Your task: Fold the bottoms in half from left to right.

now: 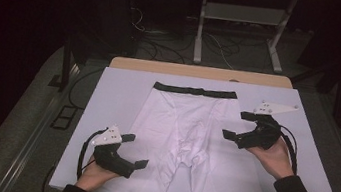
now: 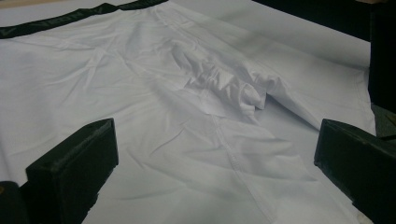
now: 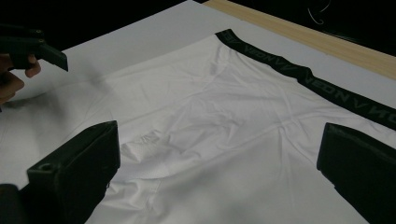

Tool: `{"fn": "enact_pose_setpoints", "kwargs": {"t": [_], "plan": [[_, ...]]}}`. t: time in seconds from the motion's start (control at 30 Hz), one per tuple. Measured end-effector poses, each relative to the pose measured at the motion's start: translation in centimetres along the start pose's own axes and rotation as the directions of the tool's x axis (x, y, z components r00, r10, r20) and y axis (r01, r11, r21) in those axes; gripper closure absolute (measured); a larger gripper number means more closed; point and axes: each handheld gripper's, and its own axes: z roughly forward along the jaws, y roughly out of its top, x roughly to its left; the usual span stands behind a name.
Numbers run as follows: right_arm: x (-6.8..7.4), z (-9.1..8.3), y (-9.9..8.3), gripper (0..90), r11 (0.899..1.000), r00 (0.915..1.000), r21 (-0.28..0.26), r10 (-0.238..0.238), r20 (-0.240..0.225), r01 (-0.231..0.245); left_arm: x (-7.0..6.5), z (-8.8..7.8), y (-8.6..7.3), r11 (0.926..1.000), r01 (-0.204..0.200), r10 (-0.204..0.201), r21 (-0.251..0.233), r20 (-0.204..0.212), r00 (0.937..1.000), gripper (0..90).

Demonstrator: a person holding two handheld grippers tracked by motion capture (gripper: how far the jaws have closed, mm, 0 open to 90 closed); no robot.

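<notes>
White boxer briefs (image 1: 189,129) with a black waistband (image 1: 195,90) lie flat on the white table cover (image 1: 119,89), legs toward the person. My left gripper (image 1: 134,150) hovers open just beside the left leg of the briefs, holding nothing. My right gripper (image 1: 236,124) stands open over the right hip edge, also empty. In the left gripper view the wrinkled crotch of the briefs (image 2: 219,88) lies between my wide-apart jaws (image 2: 215,144). The right gripper view looks across the briefs (image 3: 224,116) and waistband (image 3: 303,74) past its spread jaws (image 3: 219,144), with the left gripper (image 3: 32,46) far off.
The table's wooden far edge (image 1: 202,72) shows beyond the white cover. Behind it stands a pale metal frame (image 1: 243,15) with cables (image 1: 165,45) on the floor. Dark floor surrounds the table on both sides.
</notes>
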Motion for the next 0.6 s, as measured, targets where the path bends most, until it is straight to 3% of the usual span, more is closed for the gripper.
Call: {"fn": "enact_pose_setpoints", "kwargs": {"t": [0.6], "plan": [[0.2, 2.7, 2.3, 0.0, 1.0, 0.9992, 0.006, -0.009, -0.04, 0.009, 0.0, 0.0, 0.0, 1.0, 0.003, -0.003, -0.003, -0.002, 1.0, 0.0]]}}
